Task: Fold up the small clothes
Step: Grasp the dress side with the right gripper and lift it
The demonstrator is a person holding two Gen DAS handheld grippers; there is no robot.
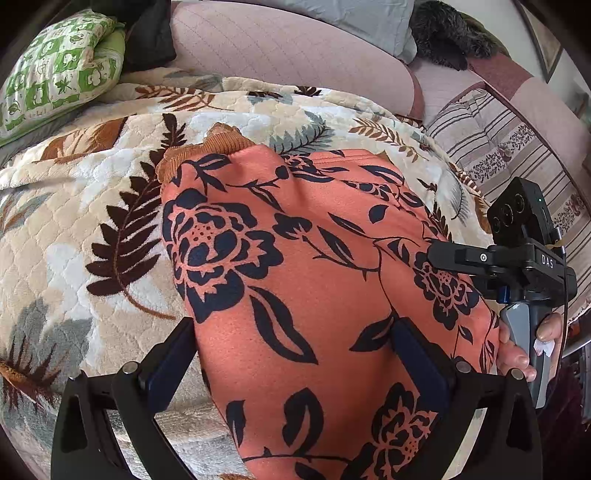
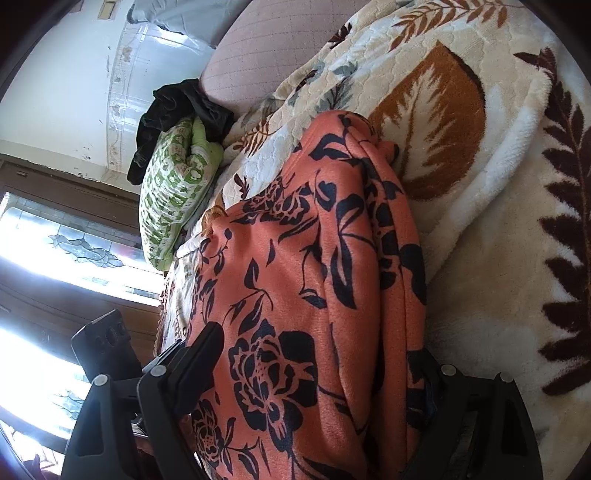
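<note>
An orange garment with a dark floral print (image 1: pixel 295 258) lies on a cream leaf-patterned blanket (image 1: pixel 92 206), its ribbed brown cuff (image 1: pixel 207 147) at the far end. My left gripper (image 1: pixel 291 354) is open, its fingers (image 1: pixel 170 365) either side of the garment's near part. The right gripper shows at the right edge of the left wrist view (image 1: pixel 436 254), its tip on the garment's right side. In the right wrist view the garment (image 2: pixel 295 280) fills the gap of my right gripper (image 2: pixel 314 354), whose fingers (image 2: pixel 203 350) stand wide apart around the folded cloth.
A green and white cushion (image 1: pixel 59 70) and dark clothing (image 1: pixel 147 33) lie at the far left. A pink quilted sofa back (image 1: pixel 288 48) runs behind. A striped cover (image 1: pixel 517 155) lies to the right. A bright window (image 2: pixel 55 251) shows in the right wrist view.
</note>
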